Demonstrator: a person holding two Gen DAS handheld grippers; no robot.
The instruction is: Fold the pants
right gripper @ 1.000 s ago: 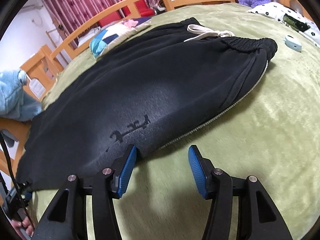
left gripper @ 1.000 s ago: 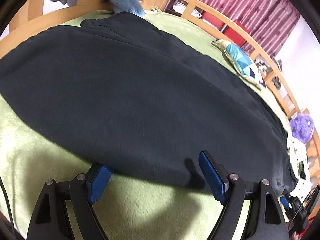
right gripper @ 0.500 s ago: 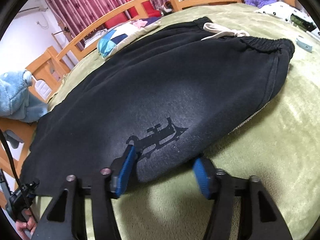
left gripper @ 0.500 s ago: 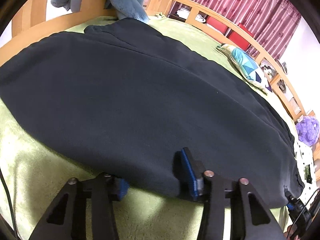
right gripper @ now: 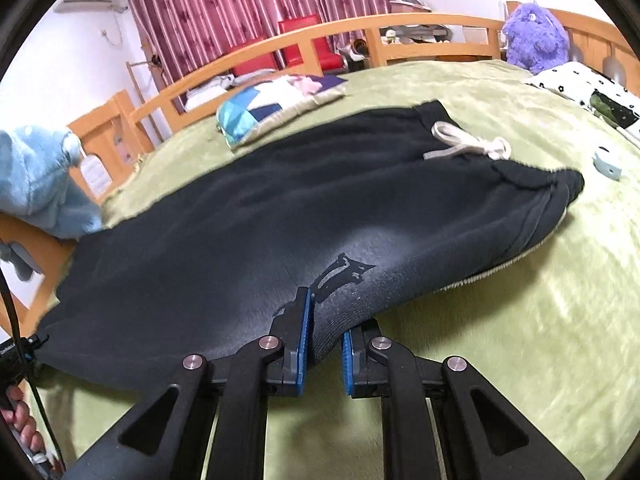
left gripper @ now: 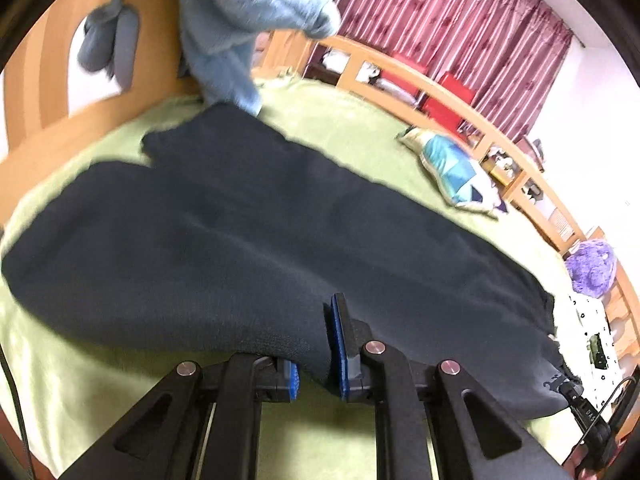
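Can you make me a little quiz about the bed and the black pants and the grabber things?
1. True or false: the right gripper pinches the near edge of the black pants.
2. What colour is the fluffy toy by the wooden bed rail: A green, B purple, C red?
3. Fill in: the cream drawstring lies at the pants' ____.

Key: 1 true; the left gripper is closing on that edge too. 2 B. 3 waistband.
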